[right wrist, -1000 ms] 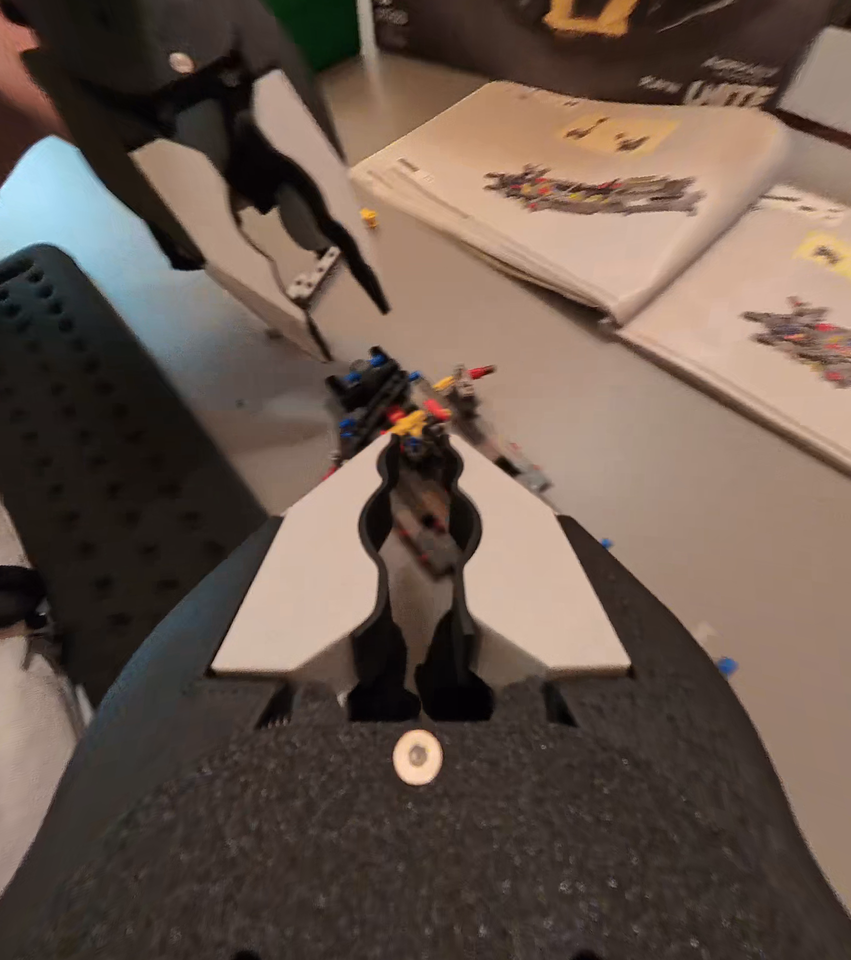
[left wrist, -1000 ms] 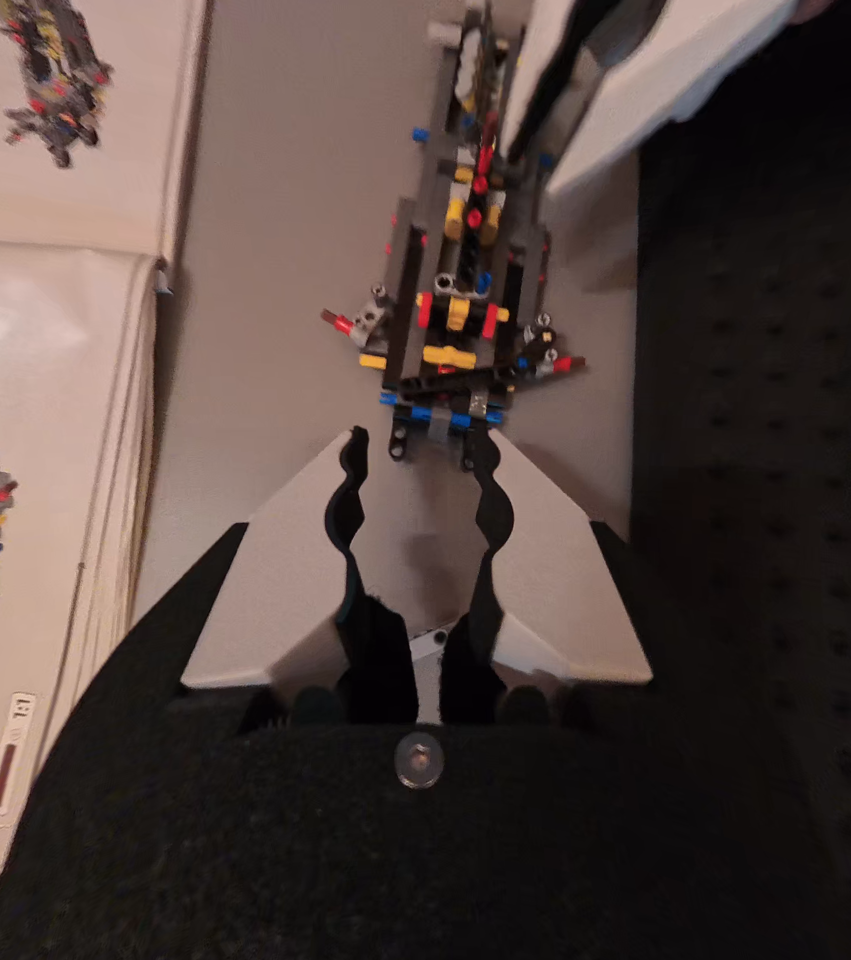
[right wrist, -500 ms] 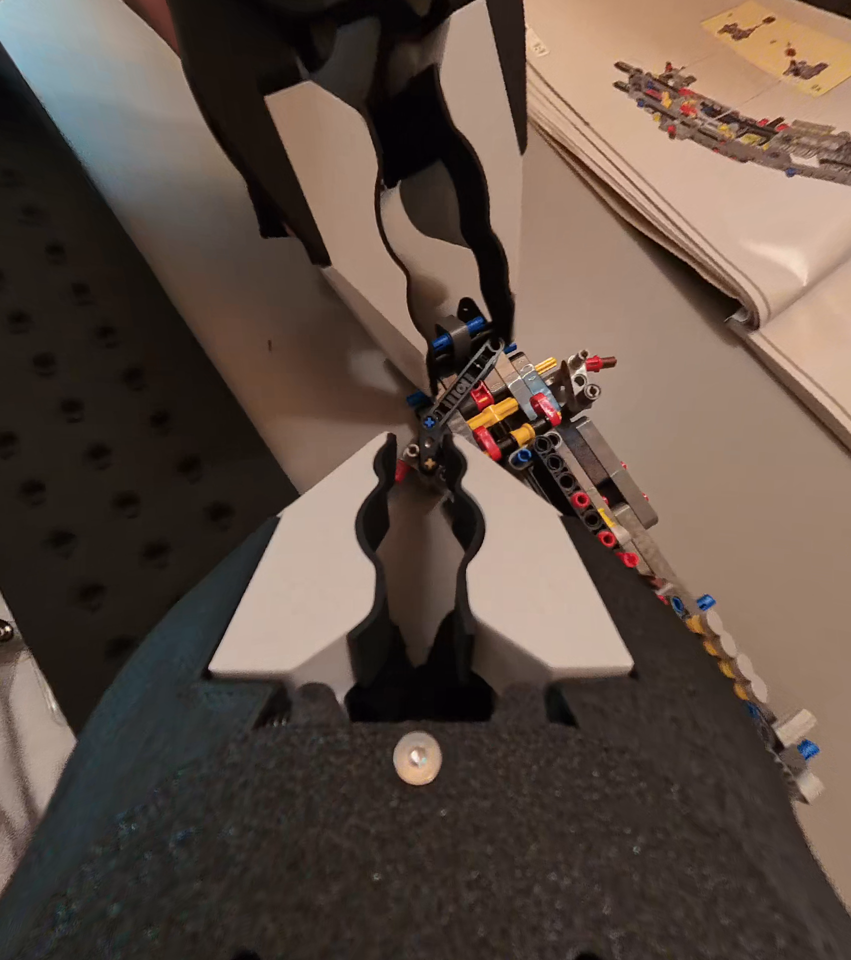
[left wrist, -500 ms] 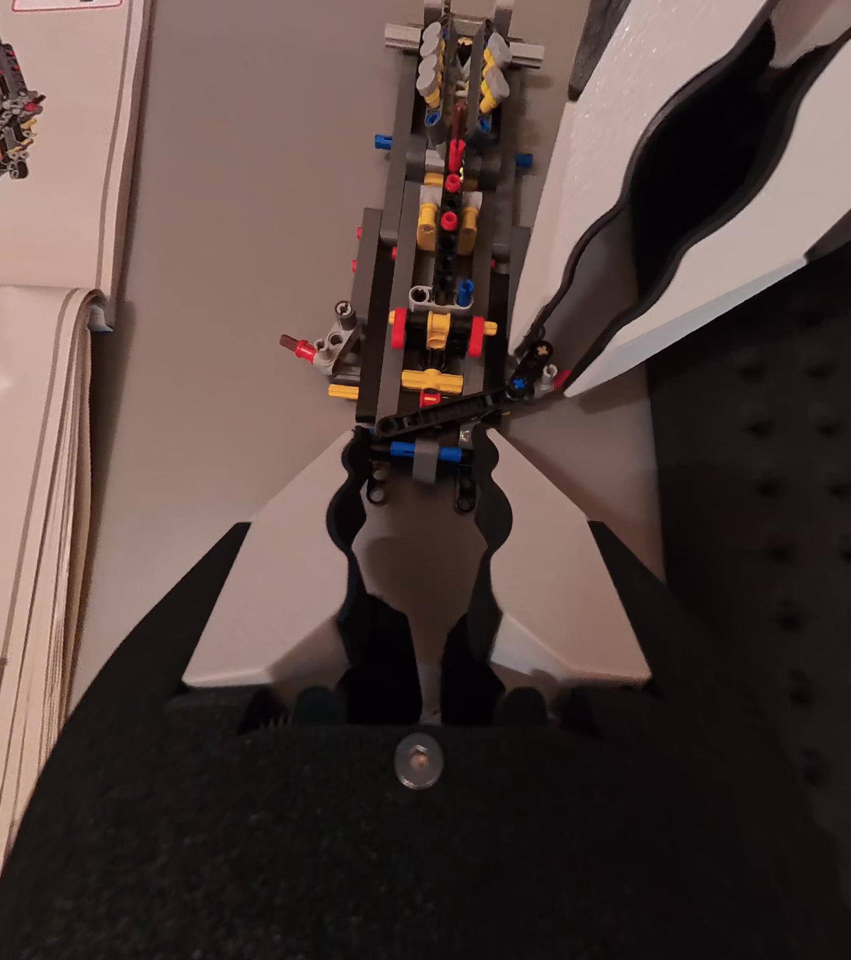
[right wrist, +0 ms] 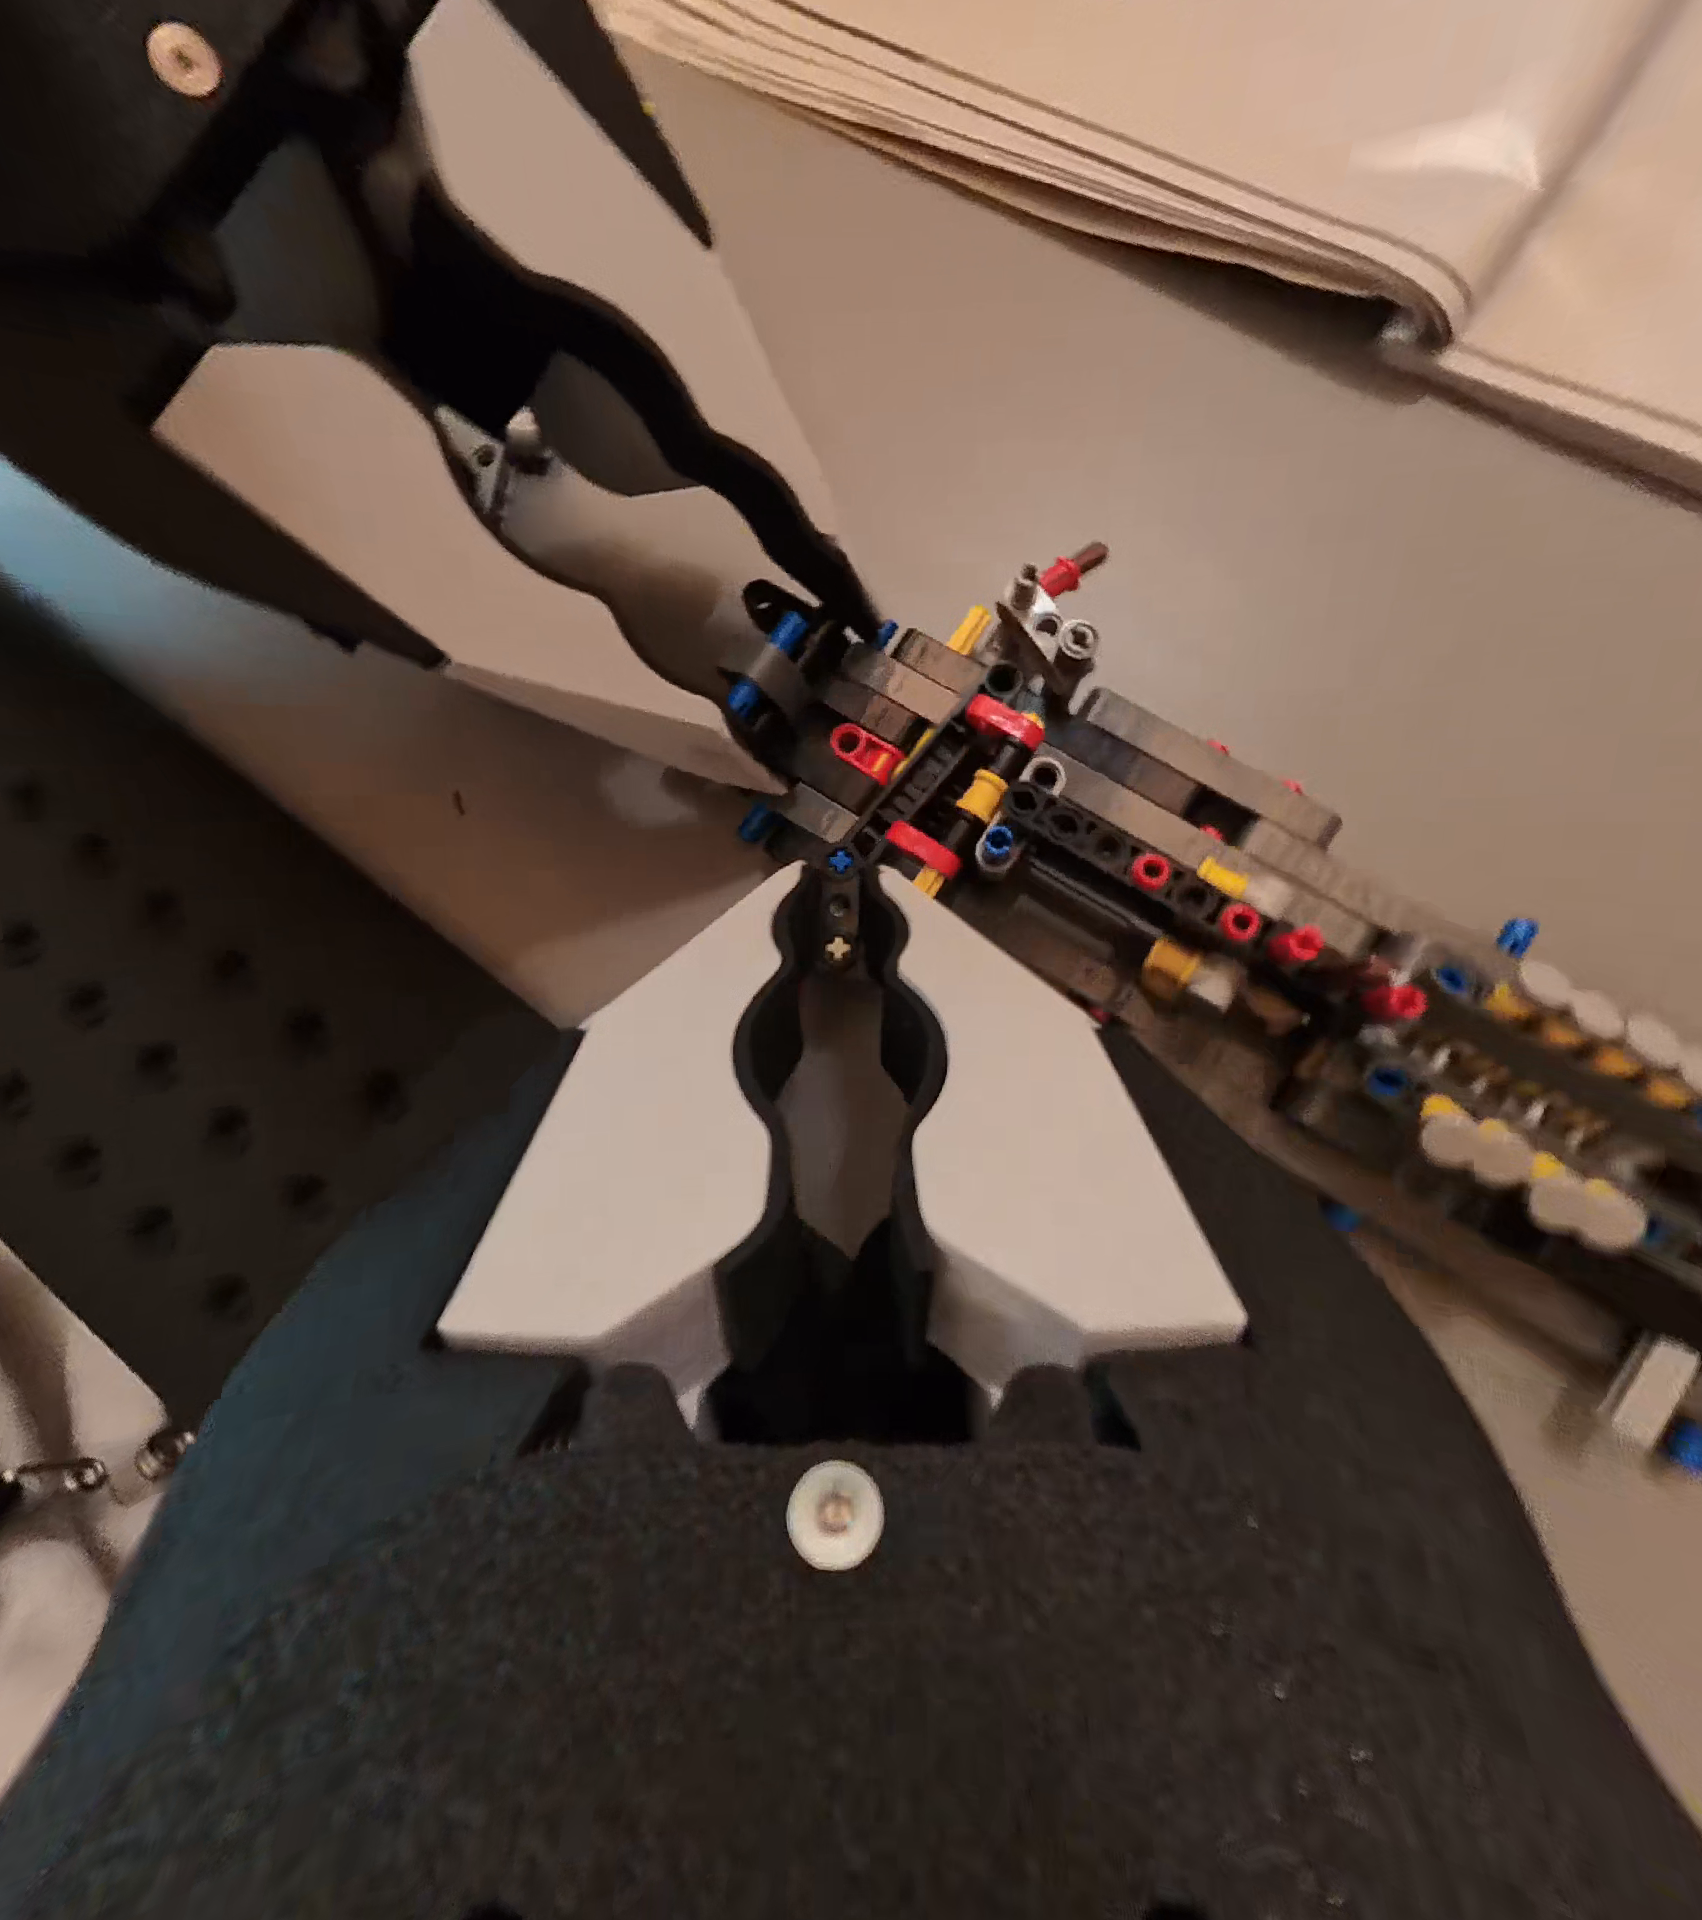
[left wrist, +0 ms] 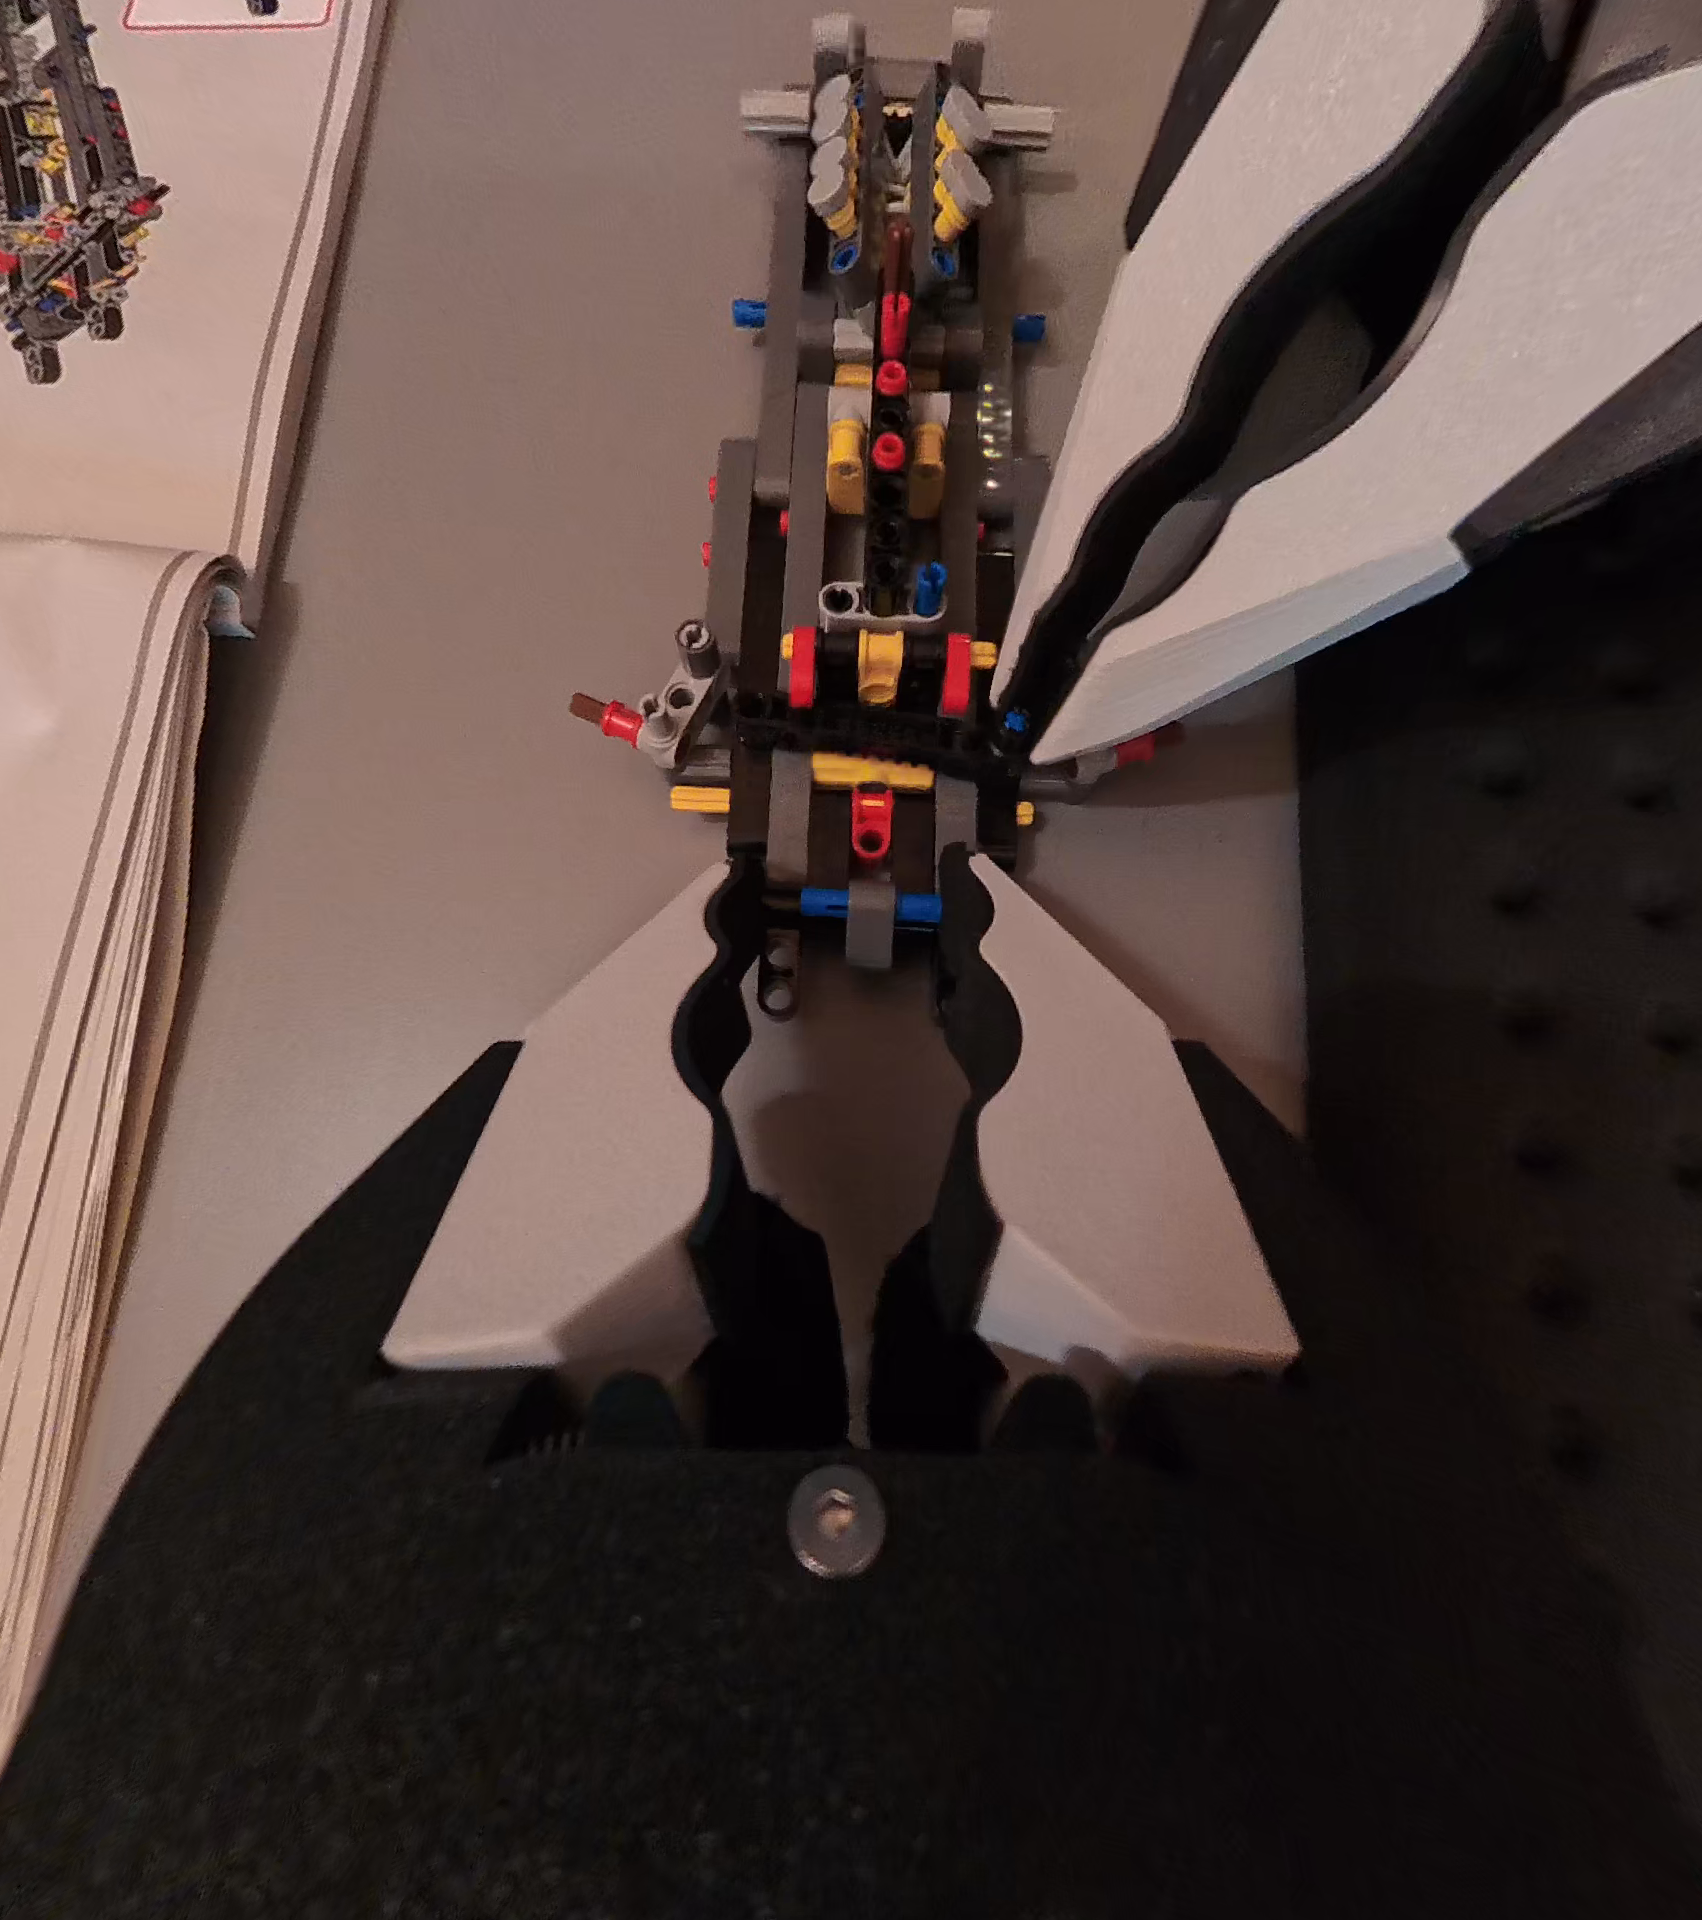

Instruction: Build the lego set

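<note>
A long lego chassis (left wrist: 868,540) lies flat on the grey table (left wrist: 514,520), built of dark grey and black beams studded with red, yellow and blue pins. At its far end sit two rows of pale round pieces (left wrist: 831,145) on a light grey cross-bar.

The left hand-held gripper (left wrist: 852,883) stands at the near end of the chassis with its jaws set to a middling width, one fingertip on each side of the model's end. They sit against the outer beams there, around a grey connector on a blue axle (left wrist: 870,920). Whether they press the beams or only bracket them, I cannot tell.

The right hand-held gripper (right wrist: 842,914) comes in from the side, its jaws narrowed onto a thin black beam (right wrist: 839,930). This short link hangs off the corner of the chassis by a blue pin (right wrist: 839,860) and joins a longer black beam (left wrist: 868,727) that lies crosswise over the model. In the left wrist view the right hand-held gripper's tips (left wrist: 1023,727) touch the chassis's right edge at that cross beam.

An open instruction booklet (left wrist: 47,727) lies on the table beside the model, well apart from it. Its pages show pictures of the same chassis. A black perforated surface (left wrist: 1553,1039) borders the table on the other side.
</note>
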Demonstrator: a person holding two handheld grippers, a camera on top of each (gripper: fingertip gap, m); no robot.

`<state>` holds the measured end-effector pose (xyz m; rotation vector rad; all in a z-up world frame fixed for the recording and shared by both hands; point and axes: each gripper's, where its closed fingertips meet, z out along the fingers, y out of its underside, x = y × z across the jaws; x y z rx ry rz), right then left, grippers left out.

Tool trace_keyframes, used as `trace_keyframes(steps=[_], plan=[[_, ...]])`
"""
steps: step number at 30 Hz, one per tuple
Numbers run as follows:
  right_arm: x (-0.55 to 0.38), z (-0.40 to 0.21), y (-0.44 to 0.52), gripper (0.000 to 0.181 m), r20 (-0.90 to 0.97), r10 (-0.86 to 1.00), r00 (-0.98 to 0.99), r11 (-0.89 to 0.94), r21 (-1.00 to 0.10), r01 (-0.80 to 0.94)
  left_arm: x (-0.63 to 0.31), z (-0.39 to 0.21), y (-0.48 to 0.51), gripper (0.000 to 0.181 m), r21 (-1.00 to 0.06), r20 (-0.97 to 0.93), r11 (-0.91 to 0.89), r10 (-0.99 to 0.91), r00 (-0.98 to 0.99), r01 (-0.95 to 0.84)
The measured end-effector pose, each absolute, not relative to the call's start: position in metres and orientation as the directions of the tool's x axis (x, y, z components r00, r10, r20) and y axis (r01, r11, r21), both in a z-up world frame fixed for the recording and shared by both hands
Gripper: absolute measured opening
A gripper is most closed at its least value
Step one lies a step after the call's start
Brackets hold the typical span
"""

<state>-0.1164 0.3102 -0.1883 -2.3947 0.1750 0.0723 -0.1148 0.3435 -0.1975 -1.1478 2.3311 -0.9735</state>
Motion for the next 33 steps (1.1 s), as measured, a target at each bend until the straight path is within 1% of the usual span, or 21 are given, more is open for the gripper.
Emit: trace_keyframes(steps=[1, 5, 6, 9, 11, 12, 14, 15, 17, 20, 23, 25, 27, 29, 30, 33], plan=[[-0.116, -0.188, 0.310, 0.007, -0.093, -0.133, 0.987, -0.727, -0.667, -0.161, -0.115, -0.197, 0.343, 0.032, -0.718, -0.024, 0.429, -0.802, -0.596, -0.548], [-0.117, -0.188, 0.308, 0.007, -0.002, -0.127, 0.992, -0.737, -0.670, -0.096, -0.116, -0.197, 0.341, 0.032, -0.713, -0.036, 0.433, -0.808, -0.588, -0.551], [-0.117, -0.186, 0.307, 0.007, -0.004, -0.124, 0.992, -0.735, -0.671, -0.095, -0.115, -0.197, 0.342, 0.032, -0.711, -0.040, 0.436, -0.809, -0.587, -0.552], [-0.118, -0.169, 0.306, 0.012, -0.057, -0.114, 0.992, -0.681, -0.722, -0.120, -0.112, -0.191, 0.347, 0.035, -0.716, -0.097, 0.450, -0.821, -0.562, -0.534], [-0.113, -0.161, 0.304, 0.019, -0.094, -0.115, 0.989, -0.650, -0.746, -0.146, -0.111, -0.175, 0.345, 0.035, -0.761, -0.098, 0.408, -0.841, -0.532, -0.505], [-0.111, -0.160, 0.303, 0.023, -0.107, -0.109, 0.988, -0.636, -0.757, -0.152, -0.113, -0.166, 0.340, 0.031, -0.786, -0.067, 0.367, -0.850, -0.522, -0.497], [-0.109, -0.166, 0.303, 0.031, -0.129, -0.080, 0.988, -0.624, -0.767, -0.150, -0.121, -0.158, 0.326, 0.002, -0.812, 0.035, 0.279, -0.853, -0.521, -0.512], [-0.108, -0.171, 0.301, 0.033, -0.140, -0.068, 0.988, -0.630, -0.762, -0.152, -0.124, -0.159, 0.321, 0.003, -0.807, 0.079, 0.240, -0.861, -0.502, -0.539], [-0.109, -0.180, 0.299, 0.030, -0.186, -0.048, 0.981, -0.648, -0.742, -0.172, -0.126, -0.169, 0.314, 0.003, -0.773, 0.126, 0.202, -0.880, -0.457, -0.602], [-0.108, -0.174, 0.303, 0.025, -0.252, -0.036, 0.967, -0.620, -0.753, -0.219, -0.125, -0.182, 0.310, 0.001, -0.733, 0.072, 0.235, -0.906, -0.416, -0.639], [-0.107, -0.171, 0.307, 0.028, -0.272, -0.004, 0.962, -0.617, -0.757, -0.217, -0.121, -0.188, 0.310, 0.001, -0.715, 0.063, 0.211, -0.930, -0.363, -0.666], [-0.104, -0.166, 0.303, 0.027, -0.254, 0.023, 0.967, -0.630, -0.754, -0.184, -0.120, -0.191, 0.313, 0.001, -0.702, 0.077, 0.183, -0.941, -0.330, -0.688], [-0.091, -0.152, 0.299, 0.029, -0.184, 0.043, 0.982, -0.610, -0.783, -0.121, -0.119, -0.195, 0.313, 0.001, -0.695, 0.093, 0.164, -0.945, -0.313, -0.700], [-0.070, -0.147, 0.293, 0.029, -0.052, 0.093, 0.994, -0.633, -0.774, 0.019, -0.118, -0.198, 0.315, 0.001, -0.686, 0.092, 0.154, -0.951, -0.295, -0.711], [-0.062, -0.148, 0.290, 0.031, 0.011, 0.157, 0.988, -0.650, -0.752, 0.112, -0.118, -0.198, 0.316, 0.001, -0.682, 0.095, 0.151, -0.952, -0.292, -0.715], [-0.051, -0.157, 0.294, 0.036, 0.092, 0.340, 0.936, -0.668, -0.677, 0.309, -0.116, -0.198, 0.316, 0.001, -0.681, 0.106, 0.141, -0.952, -0.287, -0.719]])
